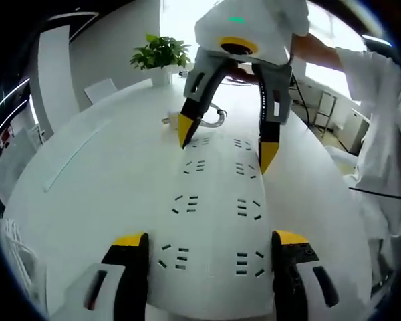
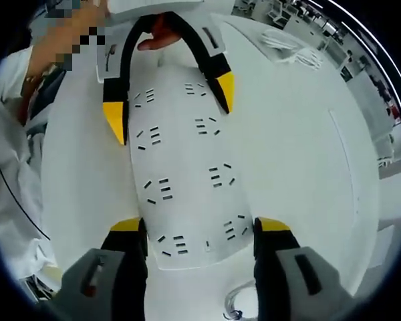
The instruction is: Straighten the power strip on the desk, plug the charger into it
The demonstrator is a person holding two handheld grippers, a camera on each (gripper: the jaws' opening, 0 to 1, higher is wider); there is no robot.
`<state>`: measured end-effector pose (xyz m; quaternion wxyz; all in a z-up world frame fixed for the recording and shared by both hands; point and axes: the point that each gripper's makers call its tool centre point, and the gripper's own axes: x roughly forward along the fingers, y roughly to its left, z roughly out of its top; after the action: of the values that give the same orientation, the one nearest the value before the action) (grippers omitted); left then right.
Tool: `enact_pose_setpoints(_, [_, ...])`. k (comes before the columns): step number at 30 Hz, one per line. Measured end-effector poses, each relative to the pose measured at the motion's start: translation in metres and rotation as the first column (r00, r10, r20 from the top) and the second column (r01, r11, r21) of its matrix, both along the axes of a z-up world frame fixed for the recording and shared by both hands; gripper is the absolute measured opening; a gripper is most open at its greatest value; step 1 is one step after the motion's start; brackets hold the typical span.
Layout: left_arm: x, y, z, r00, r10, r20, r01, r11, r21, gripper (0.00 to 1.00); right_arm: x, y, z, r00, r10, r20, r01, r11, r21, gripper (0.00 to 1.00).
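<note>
on the white desk (image 1: 87, 174) the power strip (image 1: 214, 207) lies flat between the two grippers, which face each other from its opposite ends. in the left gripper view the left gripper (image 1: 210, 244) has its jaws spread wide, one on each long side of the strip's near end, apparently straddling it rather than squeezing; whether the tips touch its edges i cannot tell. across from it the right gripper (image 1: 224, 144) stands likewise spread over the far end, its yellow tips (image 1: 186, 128) just above or at the strip's sides. the right gripper view gives the mirror of this: the right gripper (image 2: 200, 231) brackets one end, the left gripper (image 2: 170, 103) the other. by the look of it the straightening step is in hand, the strip being framed for nudging into line. the plugging step seems not yet begun: every socket in view is empty, and i can name no charger with certainty, though a white cable (image 1: 214, 119) curls near the strip's far end. the strip is a long, smooth, matte white plastic slab with rounded corners and two rows of dark slot groups. the desk is glossy white; a leafy potted plant (image 1: 160, 53) stands at its far side. a person in white clothing (image 1: 381, 114) holds the tools.
</note>
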<state>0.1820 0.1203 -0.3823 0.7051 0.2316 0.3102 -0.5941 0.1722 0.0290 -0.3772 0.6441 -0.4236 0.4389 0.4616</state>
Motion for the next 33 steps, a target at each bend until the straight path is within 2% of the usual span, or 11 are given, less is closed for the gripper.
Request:
enact_pose_setpoints(13, [-0.003, -0.002, 0.001, 1.0, 0.005, 0.003, -0.005, 1.0, -0.004, 0.77, -0.001, -0.001, 0.001, 1.0, -0.011, 0.011, 0.011, 0.999, 0.041, 0.64])
enact_pose_setpoints(19, [-0.005, -0.005, 0.002, 1.0, 0.003, 0.008, -0.003, 0.999, -0.044, 0.78, -0.001, -0.001, 0.002, 1.0, -0.002, 0.027, -0.001, 0.995, 0.096, 0.64])
enact_pose_setpoints(30, [-0.006, -0.005, 0.003, 1.0, 0.001, 0.01, 0.0, 0.998, -0.058, 0.78, 0.0, 0.0, 0.002, 0.999, 0.008, 0.041, -0.013, 0.99, 0.144, 0.64])
enact_pose_setpoints(31, [-0.006, -0.004, 0.003, 1.0, 0.0, 0.011, 0.001, 0.998, -0.061, 0.78, -0.001, 0.0, 0.004, 0.998, 0.029, 0.049, -0.036, 0.987, 0.158, 0.64])
enact_pose_setpoints(32, [-0.006, -0.004, 0.003, 1.0, 0.0, 0.012, 0.001, 0.998, -0.065, 0.78, -0.002, 0.003, 0.008, 0.998, 0.025, 0.051, -0.035, 0.978, 0.207, 0.62])
enact_pose_setpoints(33, [-0.006, -0.004, 0.003, 1.0, 0.001, 0.013, 0.0, 0.998, -0.07, 0.78, -0.002, 0.005, 0.012, 0.999, -0.01, 0.039, 0.0, 0.965, 0.262, 0.62])
